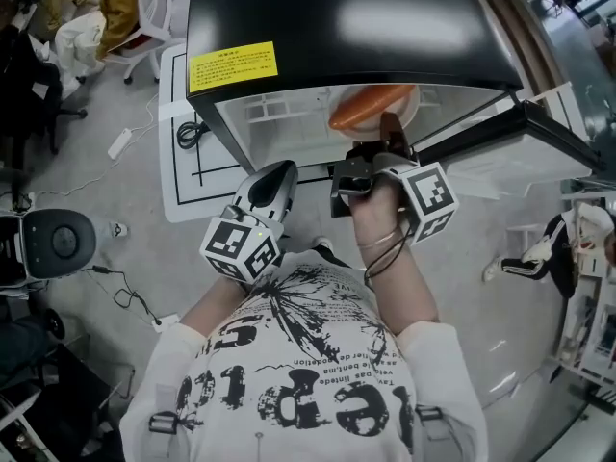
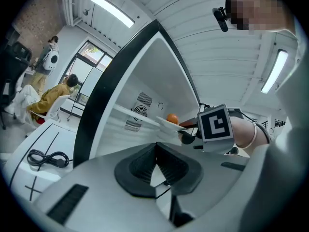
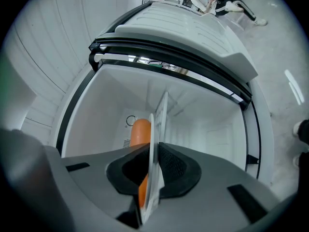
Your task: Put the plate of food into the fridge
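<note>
The plate (image 3: 155, 129) sat edge-on between the pads of the right gripper (image 3: 153, 170), whose jaws were pinched to a narrow slit on its near rim. An orange, sausage-shaped piece of food (image 3: 140, 132) lay on it.

Plate and food were already inside the mouth of the open fridge (image 1: 337, 17), under its black top and short of its white back wall. The door (image 1: 539, 138) stood swung out on the right of the opening.

From the gripper, the plate reached straight ahead into the fridge. I couldn't settle which way the food's length ran. Nor could I tell whether the plate's underside touched a shelf (image 2: 133, 111); it looked to be just above one.

The left gripper (image 2: 157, 166) hung outside the fridge, in front of its left corner, with its jaws together on nothing.

The right hand was plainly the nearer one. I'd judge the next move was its own: settle the plate flat inside, then let go.
</note>
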`<action>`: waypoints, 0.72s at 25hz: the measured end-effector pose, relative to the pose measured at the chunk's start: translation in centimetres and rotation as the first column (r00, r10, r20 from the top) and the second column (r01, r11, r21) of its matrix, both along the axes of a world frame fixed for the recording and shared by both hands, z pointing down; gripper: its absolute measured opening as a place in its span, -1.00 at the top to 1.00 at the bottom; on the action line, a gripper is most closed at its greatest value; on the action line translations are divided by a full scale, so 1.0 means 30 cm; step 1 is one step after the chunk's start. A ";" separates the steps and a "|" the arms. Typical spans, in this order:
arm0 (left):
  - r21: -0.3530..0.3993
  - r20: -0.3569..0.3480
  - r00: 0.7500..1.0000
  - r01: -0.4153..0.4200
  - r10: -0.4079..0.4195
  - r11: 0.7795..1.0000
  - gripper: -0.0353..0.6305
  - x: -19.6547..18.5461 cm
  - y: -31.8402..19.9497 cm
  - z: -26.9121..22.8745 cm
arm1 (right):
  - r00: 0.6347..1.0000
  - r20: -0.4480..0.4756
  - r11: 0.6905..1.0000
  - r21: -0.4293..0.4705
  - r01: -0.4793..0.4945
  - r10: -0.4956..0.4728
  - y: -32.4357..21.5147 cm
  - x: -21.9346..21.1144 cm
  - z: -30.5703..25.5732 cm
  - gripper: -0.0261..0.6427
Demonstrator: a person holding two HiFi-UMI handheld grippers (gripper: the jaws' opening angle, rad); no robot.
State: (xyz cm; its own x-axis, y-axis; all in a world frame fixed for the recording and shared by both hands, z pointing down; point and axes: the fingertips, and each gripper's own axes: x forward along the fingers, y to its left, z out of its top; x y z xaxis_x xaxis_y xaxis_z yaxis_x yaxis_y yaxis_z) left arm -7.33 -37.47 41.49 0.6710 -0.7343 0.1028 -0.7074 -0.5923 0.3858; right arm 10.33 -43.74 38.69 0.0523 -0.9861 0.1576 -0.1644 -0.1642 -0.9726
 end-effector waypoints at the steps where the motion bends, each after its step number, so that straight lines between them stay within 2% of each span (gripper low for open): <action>1: -0.001 -0.002 1.000 -0.002 0.002 1.000 0.87 -0.002 -0.004 0.001 | 1.000 0.004 1.000 0.002 -0.005 0.005 -0.006 0.000 -0.002 0.84; 7: -0.024 -0.020 1.000 -0.007 0.007 1.000 0.87 -0.024 -0.037 0.012 | 0.999 -0.033 1.000 -0.019 -0.008 0.007 -0.053 -0.024 -0.009 0.84; 11: -0.022 -0.018 1.000 -0.013 0.013 1.000 0.87 -0.038 -0.047 0.009 | 0.990 -0.126 0.998 -0.019 0.055 -0.057 -0.083 -0.063 -0.011 0.84; 18: -0.027 -0.022 1.000 -0.001 0.000 1.000 0.87 -0.053 -0.073 0.009 | 0.973 -0.225 0.998 -0.019 0.052 -0.055 -0.091 -0.073 -0.031 0.71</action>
